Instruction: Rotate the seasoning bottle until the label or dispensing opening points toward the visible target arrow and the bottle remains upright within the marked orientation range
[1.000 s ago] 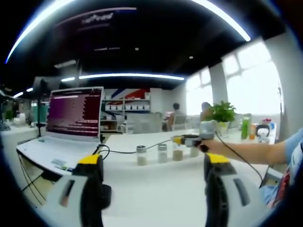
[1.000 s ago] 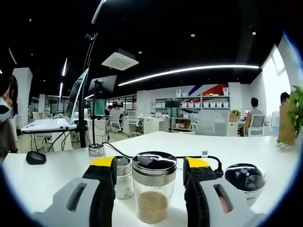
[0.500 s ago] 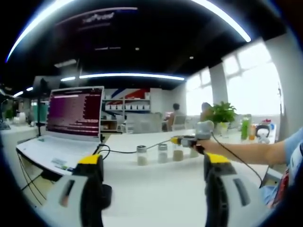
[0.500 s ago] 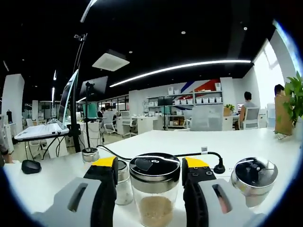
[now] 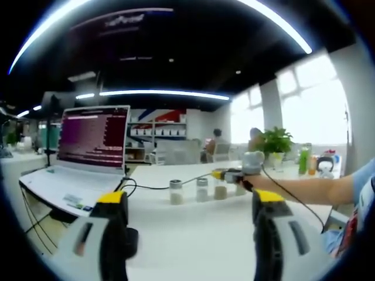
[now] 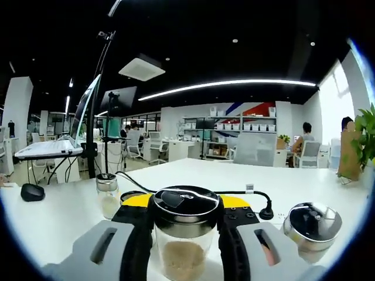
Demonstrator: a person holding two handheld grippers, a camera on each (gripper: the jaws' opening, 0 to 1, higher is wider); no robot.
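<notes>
In the left gripper view, an open silver laptop with a purple-lit screen sits at the left on the white desk. A black cable runs from beside it across the desk to a row of small glass jars. The left claw, grey with yellow-tipped black jaws, stands wide open in the foreground with nothing between its jaws, well short of the row. Farther right in that view, the right claw reaches in from the right, at the row, held by a person's arm. A green potted plant stands behind it.

In the right gripper view, a black computer mouse lies at the far left of the desk. Right of it stands a small glass jar with a metal cap, holding pale powder. In the middle, the right claw's jaws are closed against both sides of the clear glass seasoning bottle with a black-and-chrome lid; the bottle stands upright and holds tan granules. The lid has a flap set toward its left side. At the right, near the claw, stands a chrome-topped glass jar.
</notes>
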